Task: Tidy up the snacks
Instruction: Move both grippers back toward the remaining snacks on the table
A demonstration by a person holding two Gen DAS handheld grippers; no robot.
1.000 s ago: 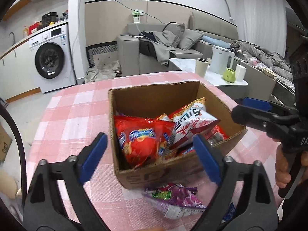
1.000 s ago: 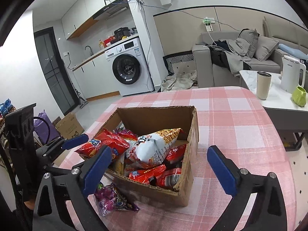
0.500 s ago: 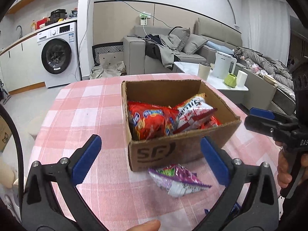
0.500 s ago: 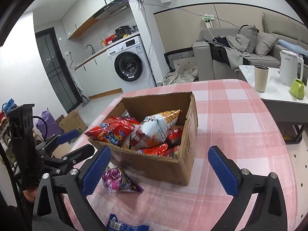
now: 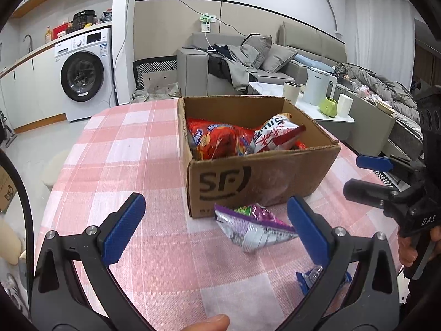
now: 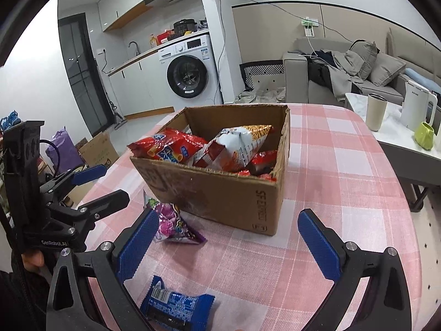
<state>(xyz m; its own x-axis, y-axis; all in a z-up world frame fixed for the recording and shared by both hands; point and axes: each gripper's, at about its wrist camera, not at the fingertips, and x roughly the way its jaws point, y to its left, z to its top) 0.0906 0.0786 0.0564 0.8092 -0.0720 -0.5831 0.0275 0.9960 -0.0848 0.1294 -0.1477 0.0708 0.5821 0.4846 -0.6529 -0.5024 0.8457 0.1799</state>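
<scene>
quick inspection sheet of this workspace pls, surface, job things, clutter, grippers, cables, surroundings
surface: round table with pink checked cloth.
job's things: open brown cardboard box holding red and white snack bags; purple snack packet on the cloth against the box; blue snack packet nearer the cameras.
clutter: nothing seen.
grippers: left gripper open, empty; right gripper open, empty.
cables: wire running along the wall to a socket.
surroundings: white washing machine, grey sofa, white kettle.

Both grippers pulled back from cardboard box (image 5: 259,176); purple snack bag (image 5: 253,227) & blue snack pack (image 6: 176,307) now in full view on tablecloth.
</scene>
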